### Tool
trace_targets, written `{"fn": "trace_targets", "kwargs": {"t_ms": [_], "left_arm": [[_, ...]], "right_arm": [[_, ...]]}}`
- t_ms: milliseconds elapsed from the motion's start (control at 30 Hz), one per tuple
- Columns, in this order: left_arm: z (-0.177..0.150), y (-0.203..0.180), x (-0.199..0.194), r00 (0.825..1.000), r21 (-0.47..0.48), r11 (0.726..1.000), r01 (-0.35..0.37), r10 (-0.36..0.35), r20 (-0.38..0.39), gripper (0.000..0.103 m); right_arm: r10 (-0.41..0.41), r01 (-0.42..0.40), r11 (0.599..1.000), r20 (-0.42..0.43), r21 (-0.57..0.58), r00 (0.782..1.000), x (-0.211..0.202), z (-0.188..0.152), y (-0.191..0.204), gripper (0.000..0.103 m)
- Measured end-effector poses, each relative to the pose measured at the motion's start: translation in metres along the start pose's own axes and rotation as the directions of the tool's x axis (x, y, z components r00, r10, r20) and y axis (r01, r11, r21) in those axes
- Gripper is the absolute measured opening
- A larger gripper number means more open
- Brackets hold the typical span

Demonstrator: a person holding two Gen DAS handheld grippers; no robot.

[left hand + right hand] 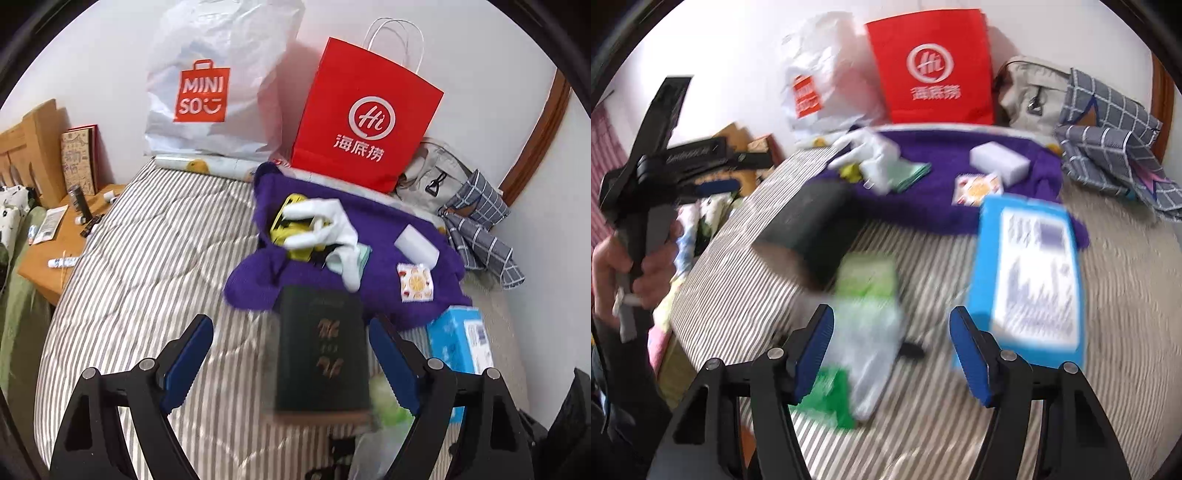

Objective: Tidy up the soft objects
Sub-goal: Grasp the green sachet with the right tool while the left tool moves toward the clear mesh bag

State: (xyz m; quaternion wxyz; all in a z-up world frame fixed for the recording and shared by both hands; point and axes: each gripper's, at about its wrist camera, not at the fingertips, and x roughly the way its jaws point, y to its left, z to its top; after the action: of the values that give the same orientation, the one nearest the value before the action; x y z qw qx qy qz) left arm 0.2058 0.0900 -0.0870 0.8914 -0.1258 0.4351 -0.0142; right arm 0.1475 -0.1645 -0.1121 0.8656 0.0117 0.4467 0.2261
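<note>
Soft things were heaped on a purple blanket (332,266) in the middle of the left wrist view: a white glove (325,225) draped over something yellow, a white sponge block (416,244) and a small patterned sachet (414,282) to its right, all resting on the blanket. Between that heap and the left gripper (291,363) a dark green book (323,349) was seen, its long axis running straight up the frame along the gripper's line. The left gripper's blue pads were spread wide, with the book between them but touched by neither, as far as could be told. In the right wrist view the right gripper (892,350) was likewise spread and empty, over a clear plastic bag (871,347) and a green packet (866,277), with a blue box (1034,273) just right of it; heavy blur hid finer contact. The heap lay toward the top of both frames, beyond the book, and the left gripper was judged nearer to the glove. A red paper bag (364,122) and a white shopping bag (218,85) stood against the wall behind.
</note>
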Motion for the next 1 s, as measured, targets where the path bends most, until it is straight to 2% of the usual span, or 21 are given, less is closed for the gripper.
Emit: {"fn": "trace_targets", "kwargs": {"t_ms": [100,200,300,433,567,633,700,833,1000], "left_arm": [[-0.015,0.005,-0.008,1.0,0.002,1.0,0.004,-0.004,-0.008,0.085],[-0.026,0.012,-0.012,1.0,-0.01,1.0,0.017,-0.017,-0.015,0.085],[-0.038,0.02,-0.017,1.0,-0.012,1.0,0.019,-0.019,-0.02,0.085],[-0.05,0.028,-0.022,0.999,-0.002,1.0,0.024,-0.024,-0.029,0.085],[-0.058,0.038,-0.026,0.999,-0.012,0.999,0.031,-0.032,-0.023,0.086],[-0.059,0.043,-0.024,0.998,-0.025,0.999,0.044,-0.045,-0.032,0.086],[-0.06,0.048,-0.023,0.998,-0.032,0.998,0.049,-0.05,-0.04,0.086],[-0.06,0.055,-0.021,0.998,-0.036,0.998,0.048,-0.05,-0.042,0.086],[-0.06,0.059,-0.017,0.997,-0.031,0.998,0.056,-0.058,-0.054,0.086]], "right_arm": [[-0.006,0.005,0.999,-0.019,-0.04,1.0,-0.003,-0.024,0.021,0.065],[0.035,-0.036,0.995,-0.013,-0.09,0.999,-0.006,-0.041,0.04,0.066],[0.019,-0.019,0.973,-0.002,-0.231,1.0,-0.006,-0.056,0.067,0.072],[-0.061,0.065,0.897,0.023,-0.436,0.998,-0.001,-0.075,0.092,0.072],[-0.118,0.104,0.83,0.009,-0.547,0.993,0.009,-0.083,0.099,0.072],[-0.157,0.141,0.778,0.028,-0.612,0.987,0.016,-0.087,0.106,0.073],[-0.188,0.177,0.744,0.053,-0.645,0.981,0.021,-0.089,0.112,0.076],[-0.179,0.173,0.697,0.065,-0.696,0.982,0.029,-0.088,0.121,0.083],[-0.178,0.16,0.635,0.058,-0.756,0.982,0.046,-0.087,0.13,0.083]]}}
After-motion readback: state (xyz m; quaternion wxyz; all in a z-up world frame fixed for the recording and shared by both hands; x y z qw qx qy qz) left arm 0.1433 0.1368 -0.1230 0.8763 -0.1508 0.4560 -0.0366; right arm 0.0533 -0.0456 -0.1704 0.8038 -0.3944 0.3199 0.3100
